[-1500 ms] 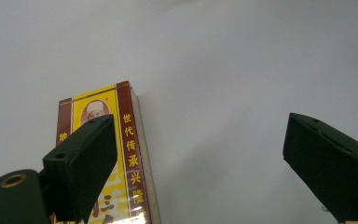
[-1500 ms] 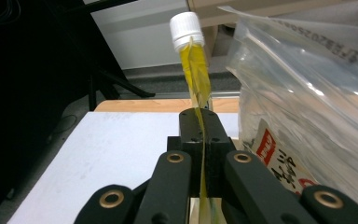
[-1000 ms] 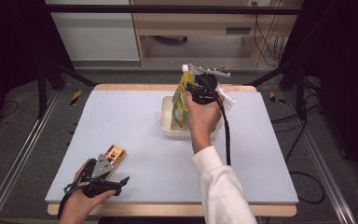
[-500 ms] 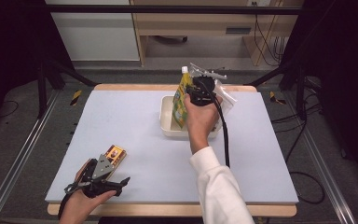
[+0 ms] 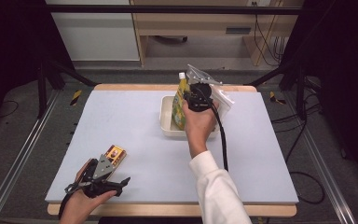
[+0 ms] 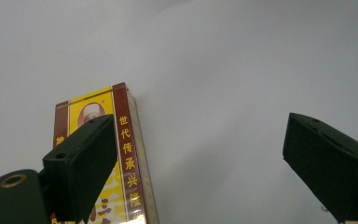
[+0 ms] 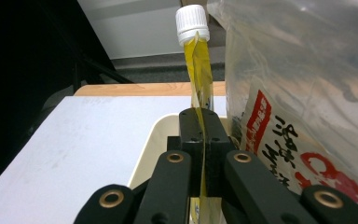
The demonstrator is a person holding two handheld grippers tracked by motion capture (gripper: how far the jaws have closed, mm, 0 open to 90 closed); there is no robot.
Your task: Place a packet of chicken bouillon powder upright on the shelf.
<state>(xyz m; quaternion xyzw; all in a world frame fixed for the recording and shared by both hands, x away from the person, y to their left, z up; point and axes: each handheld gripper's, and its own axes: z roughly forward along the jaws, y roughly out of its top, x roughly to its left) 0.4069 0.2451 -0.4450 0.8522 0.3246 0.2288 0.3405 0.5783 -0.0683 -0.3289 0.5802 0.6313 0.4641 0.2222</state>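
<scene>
A flat yellow pouch (image 5: 180, 106) with a white screw cap (image 7: 192, 23) stands upright in a white tray (image 5: 166, 125) at the back of the table. My right gripper (image 5: 192, 100) is shut on the pouch (image 7: 198, 65), its jaws pinching the thin edge below the cap. A red and yellow box (image 5: 114, 154) lies flat near the front left corner. My left gripper (image 5: 117, 171) rests beside it, open, with the left finger (image 6: 81, 163) over the box (image 6: 123, 154) and bare mat between the jaws.
A clear plastic bag (image 5: 216, 93) with red print (image 7: 303, 107) stands in the tray right of the pouch, touching it. The tray's rim (image 7: 150, 140) lies just below my right gripper (image 7: 204, 135). A pale mat (image 5: 121, 116) covers the table.
My right gripper has sunk a little with the pouch, toward the tray. The left hand and the box have not moved.
</scene>
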